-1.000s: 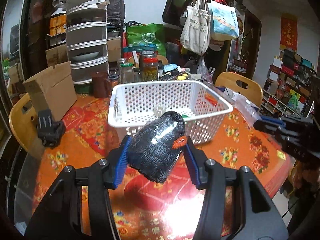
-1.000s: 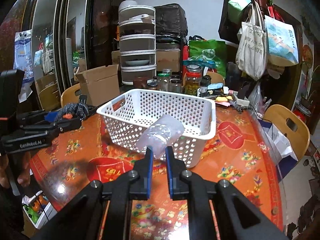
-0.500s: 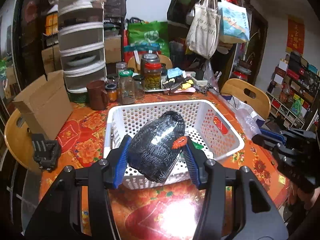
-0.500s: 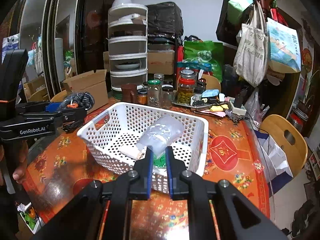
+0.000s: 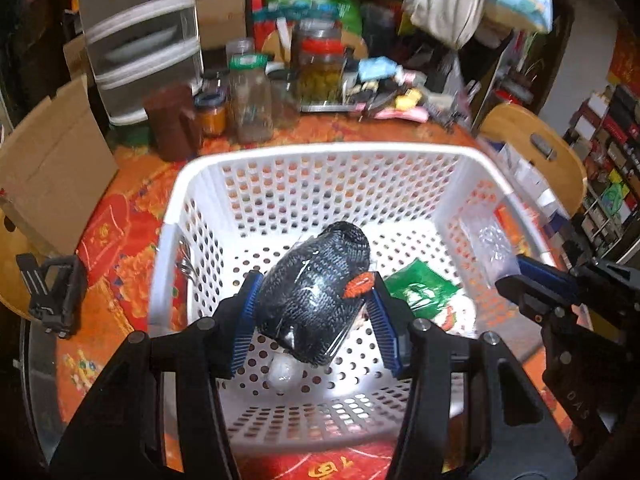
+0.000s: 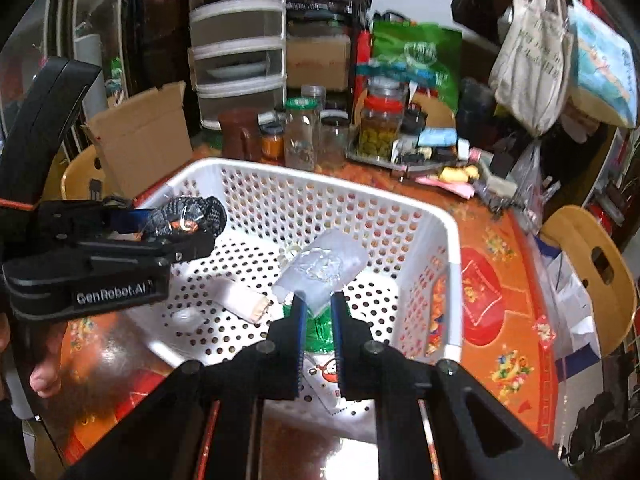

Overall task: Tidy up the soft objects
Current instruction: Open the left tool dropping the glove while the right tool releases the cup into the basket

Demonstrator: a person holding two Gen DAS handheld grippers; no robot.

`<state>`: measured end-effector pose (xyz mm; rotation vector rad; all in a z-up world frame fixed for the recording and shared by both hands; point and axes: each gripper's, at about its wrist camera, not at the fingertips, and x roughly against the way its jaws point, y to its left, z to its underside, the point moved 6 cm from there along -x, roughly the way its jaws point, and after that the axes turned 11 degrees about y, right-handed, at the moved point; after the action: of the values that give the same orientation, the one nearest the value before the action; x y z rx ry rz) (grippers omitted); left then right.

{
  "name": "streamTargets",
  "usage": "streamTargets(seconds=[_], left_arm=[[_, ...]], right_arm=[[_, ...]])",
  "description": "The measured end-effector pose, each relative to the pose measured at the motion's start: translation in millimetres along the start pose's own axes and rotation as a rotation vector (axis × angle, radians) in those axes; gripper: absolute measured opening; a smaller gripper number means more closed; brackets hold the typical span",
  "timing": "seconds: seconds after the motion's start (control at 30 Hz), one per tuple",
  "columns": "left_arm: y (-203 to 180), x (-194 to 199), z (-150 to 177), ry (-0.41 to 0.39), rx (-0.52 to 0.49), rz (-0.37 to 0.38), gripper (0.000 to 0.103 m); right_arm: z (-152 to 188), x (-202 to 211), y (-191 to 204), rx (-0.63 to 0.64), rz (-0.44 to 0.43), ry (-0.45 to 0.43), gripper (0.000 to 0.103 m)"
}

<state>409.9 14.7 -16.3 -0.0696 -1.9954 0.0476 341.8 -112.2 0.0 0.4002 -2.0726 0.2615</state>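
Observation:
My left gripper [image 5: 314, 304] is shut on a black knitted bundle wrapped in clear plastic [image 5: 316, 288], held over the inside of the white perforated basket [image 5: 320, 152]. The bundle also shows in the right wrist view [image 6: 188, 216]. My right gripper [image 6: 319, 308] is shut on a clear plastic packet [image 6: 320, 268], held above the basket [image 6: 448, 264] near its right side. In the basket lie a green packet [image 5: 420, 286], a white packet [image 6: 240, 300] and a small clear item [image 5: 284, 372].
The basket stands on a round table with a red-orange cloth [image 6: 500, 300]. Glass jars [image 5: 320, 68] and a brown mug [image 5: 172, 120] stand behind it. A cardboard box [image 5: 48, 164] is at the left. Wooden chairs [image 6: 592, 272] ring the table.
Both grippers have moved forward and down from in front of the basket to over its inside, each still holding its item.

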Motion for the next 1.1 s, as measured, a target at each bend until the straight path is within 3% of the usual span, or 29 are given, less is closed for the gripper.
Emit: streamTargets(seconds=[0.17, 0.3, 0.53, 0.6, 0.67, 0.73, 0.97, 1.1], left_arm=[[7, -34, -7, 0.071, 0.023, -0.037, 0.049], [8, -52, -7, 0.111, 0.034, -0.022, 0.049], [9, -55, -6, 0.113, 0.034, 0.009, 0.053], [7, -53, -4, 0.111, 0.032, 0.016, 0.058], [3, -49, -4, 0.102, 0.023, 0.021, 0.067], [0, -45, -4, 0.089, 0.014, 0.016, 0.069], [5, -22, -1, 0.05, 0.032, 0.045, 0.081], [7, 3, 7, 0.008, 0.026, 0.062, 0.095]], right_arm=[[-5, -33, -6, -0.021, -0.003, 0.074, 0.01], [-4, -51, -8, -0.024, -0.007, 0.113, 0.01], [-6, -55, -12, -0.042, -0.029, 0.101, 0.012], [-5, -53, -11, -0.044, -0.036, 0.095, 0.019], [-5, -51, -10, -0.043, -0.041, 0.085, 0.041], [-5, -49, -9, -0.042, -0.049, 0.08, 0.053], [3, -29, -12, -0.049, -0.063, 0.038, 0.089], [11, -8, -11, -0.047, -0.071, 0.002, 0.099]])
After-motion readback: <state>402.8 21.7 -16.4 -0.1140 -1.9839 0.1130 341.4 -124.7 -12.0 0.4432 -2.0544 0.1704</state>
